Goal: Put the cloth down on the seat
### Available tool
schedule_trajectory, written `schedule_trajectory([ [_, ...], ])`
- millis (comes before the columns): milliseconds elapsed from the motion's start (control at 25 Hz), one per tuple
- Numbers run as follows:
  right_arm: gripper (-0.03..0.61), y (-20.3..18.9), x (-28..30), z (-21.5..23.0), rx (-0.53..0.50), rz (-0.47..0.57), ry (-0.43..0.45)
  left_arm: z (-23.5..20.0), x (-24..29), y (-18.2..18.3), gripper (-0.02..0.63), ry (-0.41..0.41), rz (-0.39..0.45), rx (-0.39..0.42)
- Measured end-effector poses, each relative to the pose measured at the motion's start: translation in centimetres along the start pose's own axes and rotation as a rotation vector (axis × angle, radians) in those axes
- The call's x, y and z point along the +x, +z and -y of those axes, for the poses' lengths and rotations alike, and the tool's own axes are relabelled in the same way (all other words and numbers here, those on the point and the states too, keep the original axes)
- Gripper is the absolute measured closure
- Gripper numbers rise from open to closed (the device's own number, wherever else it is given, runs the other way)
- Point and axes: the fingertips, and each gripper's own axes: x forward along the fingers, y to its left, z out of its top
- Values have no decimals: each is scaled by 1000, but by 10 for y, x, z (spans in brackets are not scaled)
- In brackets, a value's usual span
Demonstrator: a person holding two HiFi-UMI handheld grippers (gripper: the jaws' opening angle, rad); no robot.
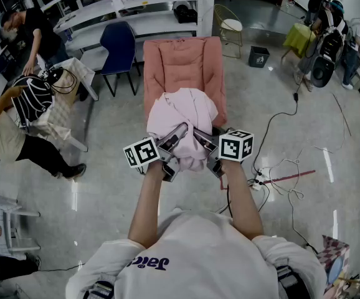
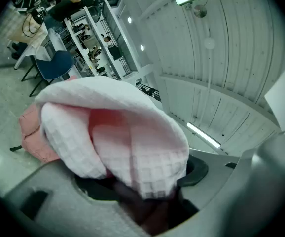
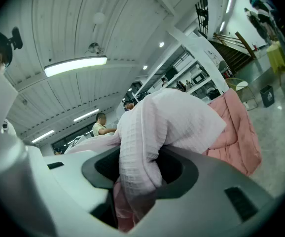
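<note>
A pale pink waffle cloth point(image 1: 183, 112) is bunched up over the front of a pink padded chair point(image 1: 183, 61), covering most of its seat. My left gripper point(image 1: 177, 134) grips the cloth's near left part and my right gripper point(image 1: 198, 136) its near right part, both tilted upward. In the left gripper view the cloth point(image 2: 123, 132) bulges out of the left gripper point(image 2: 142, 201), with the chair point(image 2: 31, 137) behind it. In the right gripper view a fold of cloth point(image 3: 167, 127) runs down into the right gripper point(image 3: 132, 201), beside the chair point(image 3: 236, 132).
A blue chair point(image 1: 119, 45) stands left of the pink chair, before white shelves point(image 1: 136, 11). People lean over a table point(image 1: 61, 92) at the left. A black bin point(image 1: 258, 56), a gold-framed chair point(image 1: 230, 27) and floor cables point(image 1: 279, 167) lie to the right.
</note>
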Motion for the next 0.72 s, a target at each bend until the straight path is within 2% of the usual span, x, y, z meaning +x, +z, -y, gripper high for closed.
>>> schedule_trajectory([
  [240, 390, 7, 2, -11, -89, 50, 34, 5, -4, 6, 305, -38, 12, 11],
  [440, 390, 5, 5, -5, -102, 70, 37, -1, -1, 7, 305, -35, 16, 31],
  [640, 390, -33, 48, -48, -97, 57, 3, -24, -67, 20, 305, -46, 19, 4],
  [720, 390, -39, 54, -54, -95, 42, -6, -28, -77, 22, 305, -52, 21, -10],
])
